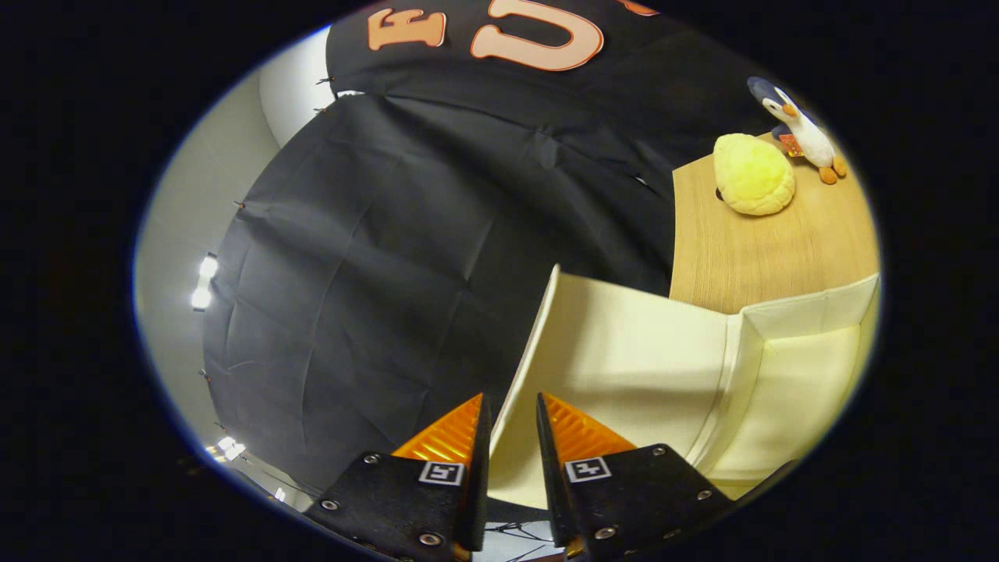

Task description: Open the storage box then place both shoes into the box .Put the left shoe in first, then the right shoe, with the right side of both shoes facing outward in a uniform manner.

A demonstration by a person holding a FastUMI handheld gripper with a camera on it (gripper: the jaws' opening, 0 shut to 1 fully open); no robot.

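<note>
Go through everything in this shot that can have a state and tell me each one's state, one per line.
storage box: open, inside looks bare where it shows
box lid: raised, its edge between the fingers
hand-held gripper: fingers close together around the lid edge; actual contact cannot be told
yellow plush: lying on the wooden table
penguin toy: leaning, beside the yellow plush

Cream storage box is being seen open on the wooden table, interior bare. Its lid flap is being held raised, its edge lying between the gripper fingers, which are nearly closed around it.
</note>
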